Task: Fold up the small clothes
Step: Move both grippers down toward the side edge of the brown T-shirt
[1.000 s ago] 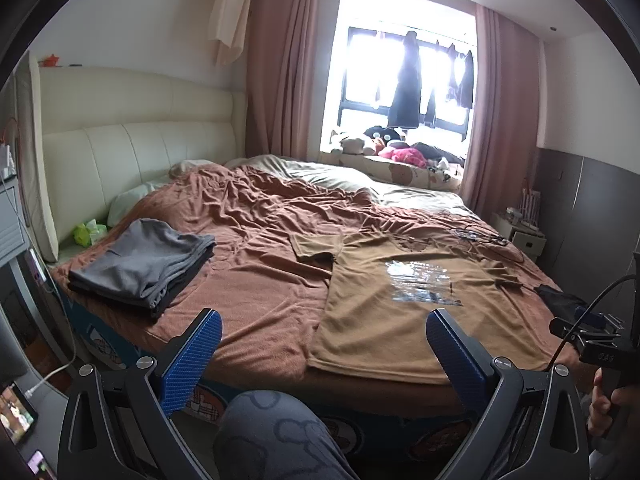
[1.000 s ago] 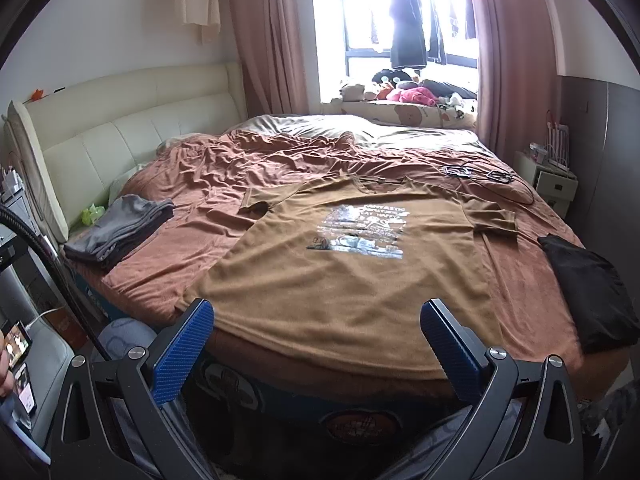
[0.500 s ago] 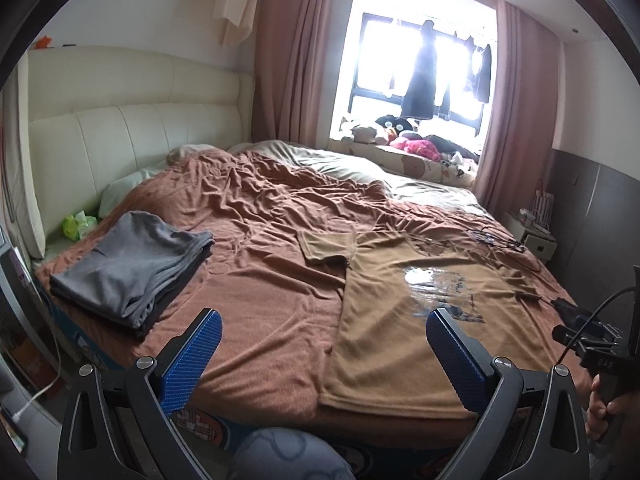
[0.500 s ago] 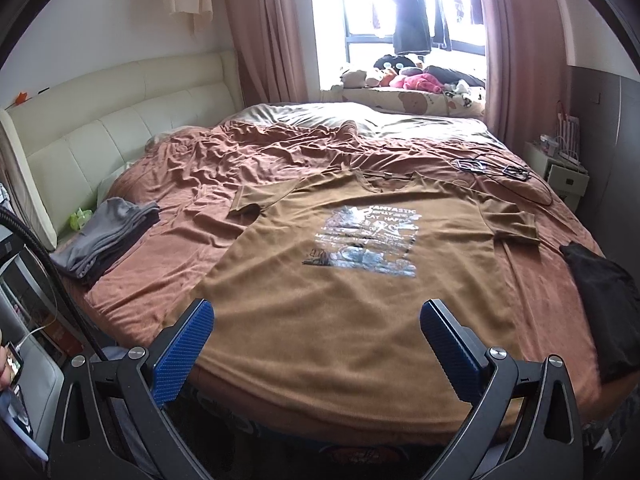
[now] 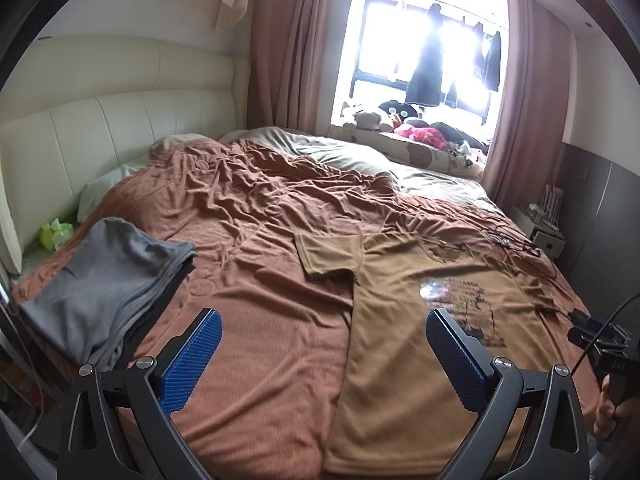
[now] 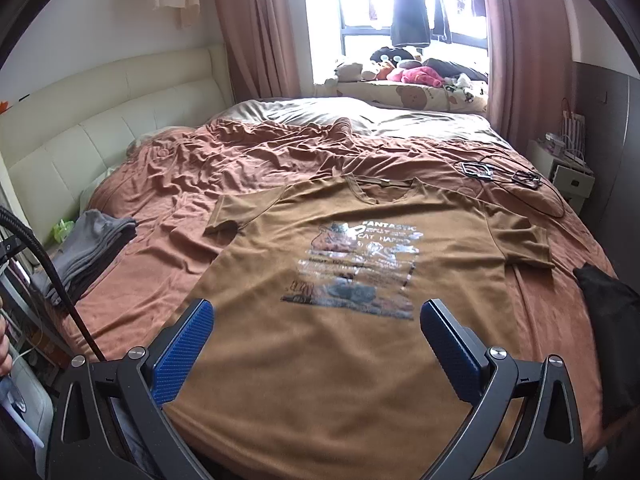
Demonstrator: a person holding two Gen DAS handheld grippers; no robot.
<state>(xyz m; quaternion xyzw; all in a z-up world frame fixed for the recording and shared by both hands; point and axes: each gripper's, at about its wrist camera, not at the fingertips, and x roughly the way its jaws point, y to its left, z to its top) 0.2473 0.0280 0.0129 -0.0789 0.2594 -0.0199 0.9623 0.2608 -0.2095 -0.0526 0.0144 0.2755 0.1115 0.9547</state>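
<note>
A brown T-shirt (image 6: 360, 280) lay flat, print side up, on the rust-coloured blanket (image 6: 248, 168) of the bed, its hem at the near edge and its collar toward the window (image 6: 416, 0). The right tongs (image 6: 316, 344) hovered above the shirt's lower half, fingers spread wide and holding nothing. The left tongs (image 5: 320, 356) were likewise spread and empty, over the blanket just left of the shirt's side seam, one blue pad (image 5: 456, 360) above the shirt itself. A folded grey stack (image 5: 104, 280) sat near the bed's left edge, well apart from the shirt, and a black garment (image 6: 608, 320) lay at the right edge
</note>
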